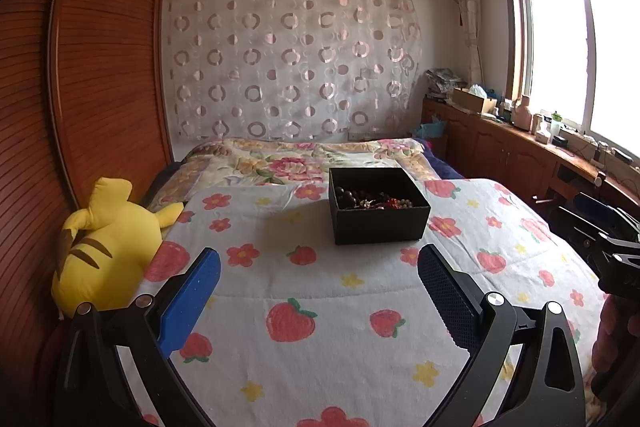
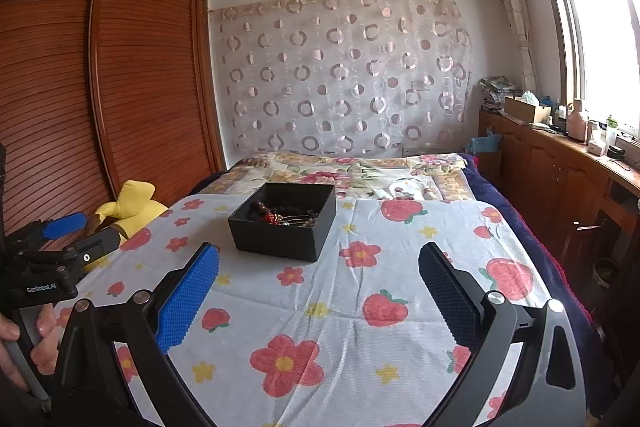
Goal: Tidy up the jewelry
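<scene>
A black open box [image 1: 378, 221] stands on the flower-and-strawberry blanket [image 1: 320, 287] on the bed. Inside it lies a tangle of jewelry [image 1: 372, 201]: dark bead strings and red pieces. The box [image 2: 280, 233] and jewelry [image 2: 282, 215] also show in the right wrist view. My left gripper [image 1: 319, 259] is open and empty, held above the blanket short of the box. My right gripper [image 2: 319, 259] is open and empty, right of and short of the box. The left gripper [image 2: 80, 231] shows at the left edge of the right wrist view.
A yellow plush toy [image 1: 104, 251] lies at the bed's left edge beside a wooden louvred wardrobe [image 1: 100, 67]. A floral quilt [image 1: 304, 159] covers the far bed. A wooden counter [image 1: 520, 147] with clutter runs along the window at right.
</scene>
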`<state>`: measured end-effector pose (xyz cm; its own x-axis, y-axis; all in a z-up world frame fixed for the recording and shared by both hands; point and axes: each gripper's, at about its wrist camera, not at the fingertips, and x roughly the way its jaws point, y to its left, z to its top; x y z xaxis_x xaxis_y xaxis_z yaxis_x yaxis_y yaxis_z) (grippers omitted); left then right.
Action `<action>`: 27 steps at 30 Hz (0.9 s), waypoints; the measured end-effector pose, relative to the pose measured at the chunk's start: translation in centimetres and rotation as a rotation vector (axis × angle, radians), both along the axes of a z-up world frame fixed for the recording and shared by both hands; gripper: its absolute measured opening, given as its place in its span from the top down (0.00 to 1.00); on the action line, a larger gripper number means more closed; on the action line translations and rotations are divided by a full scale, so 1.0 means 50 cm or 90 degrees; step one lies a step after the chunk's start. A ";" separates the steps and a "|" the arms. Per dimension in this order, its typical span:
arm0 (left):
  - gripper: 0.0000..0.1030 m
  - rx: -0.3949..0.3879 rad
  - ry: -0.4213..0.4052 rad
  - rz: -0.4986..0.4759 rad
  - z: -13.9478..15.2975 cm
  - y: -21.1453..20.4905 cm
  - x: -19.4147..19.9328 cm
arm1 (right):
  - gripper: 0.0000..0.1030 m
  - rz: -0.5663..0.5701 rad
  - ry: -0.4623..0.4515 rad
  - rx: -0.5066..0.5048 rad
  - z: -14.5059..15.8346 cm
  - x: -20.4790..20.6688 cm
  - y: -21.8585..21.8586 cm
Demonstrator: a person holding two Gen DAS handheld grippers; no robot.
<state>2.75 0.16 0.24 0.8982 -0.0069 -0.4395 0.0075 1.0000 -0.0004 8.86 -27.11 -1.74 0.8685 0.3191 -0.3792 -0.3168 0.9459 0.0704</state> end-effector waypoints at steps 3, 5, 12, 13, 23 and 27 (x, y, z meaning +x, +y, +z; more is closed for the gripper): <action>0.07 0.001 0.000 0.000 0.000 0.000 0.000 | 0.02 -0.006 -0.001 0.002 -0.001 0.001 -0.001; 0.07 0.000 0.000 -0.001 0.000 0.000 0.000 | 0.02 -0.008 -0.001 0.002 -0.002 0.002 -0.001; 0.07 0.000 0.000 0.000 -0.002 0.000 0.000 | 0.02 -0.008 -0.003 0.004 -0.002 0.002 0.000; 0.07 0.000 -0.001 0.001 0.002 0.000 -0.001 | 0.02 -0.008 -0.003 0.004 -0.003 0.003 0.001; 0.07 0.000 -0.004 0.002 0.007 0.001 0.001 | 0.02 -0.007 -0.003 0.004 -0.002 0.002 0.003; 0.07 -0.001 -0.003 0.001 0.007 0.001 0.000 | 0.02 -0.007 -0.004 0.004 -0.001 0.002 0.005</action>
<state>2.76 0.21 0.58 0.9000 -0.0056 -0.4359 0.0052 1.0000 -0.0021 8.97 -26.85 -1.79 0.8742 0.3121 -0.3721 -0.3070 0.9488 0.0745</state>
